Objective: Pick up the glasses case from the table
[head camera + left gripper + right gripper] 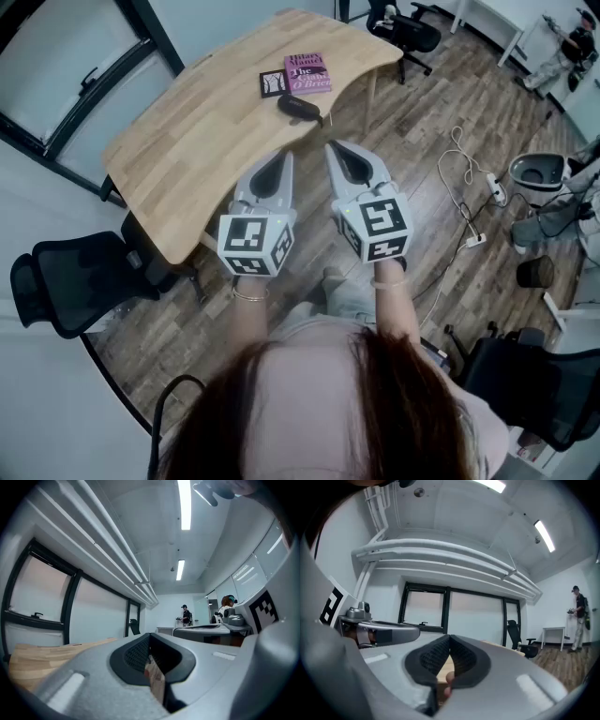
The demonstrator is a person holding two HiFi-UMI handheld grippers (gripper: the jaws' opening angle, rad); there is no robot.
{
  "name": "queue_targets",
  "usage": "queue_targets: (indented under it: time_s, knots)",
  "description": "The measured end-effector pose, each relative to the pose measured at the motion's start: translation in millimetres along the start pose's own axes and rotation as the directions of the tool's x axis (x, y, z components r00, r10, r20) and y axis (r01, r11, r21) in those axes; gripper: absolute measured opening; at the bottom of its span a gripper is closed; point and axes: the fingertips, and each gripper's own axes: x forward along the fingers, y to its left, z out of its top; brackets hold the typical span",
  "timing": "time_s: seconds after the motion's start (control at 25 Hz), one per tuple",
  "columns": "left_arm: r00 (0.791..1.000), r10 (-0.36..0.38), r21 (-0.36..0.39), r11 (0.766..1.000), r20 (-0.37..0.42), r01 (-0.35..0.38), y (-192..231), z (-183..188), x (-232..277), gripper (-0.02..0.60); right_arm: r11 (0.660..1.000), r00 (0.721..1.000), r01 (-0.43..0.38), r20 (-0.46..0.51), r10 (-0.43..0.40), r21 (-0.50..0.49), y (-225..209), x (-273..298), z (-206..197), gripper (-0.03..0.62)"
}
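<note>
Left tool [283, 161], right tool [335, 150]: level, closed

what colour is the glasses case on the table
Black or very dark. The glasses case shows best in the head view, beside the pink book.

The glasses case [298, 107] lies on the table [187, 159], ahead of the left gripper [284, 157] and right gripper [332, 148]. A book [307, 72] lies beyond it, farther from both.

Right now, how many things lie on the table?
3: the pink book, a black booklet at its left, the glasses case nearer the camera. None seems hidden.
</note>
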Motion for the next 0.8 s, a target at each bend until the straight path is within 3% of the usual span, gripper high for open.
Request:
queue_targets:
  time_s: [0.8]
  knots:
    - [0.999,-0.023,-0.011,1.0,-0.035,0.022,36,-19,74,0.009,0.999,0.999,-0.038,-0.035,0.039,0.029,-31,68,-30,0.003]
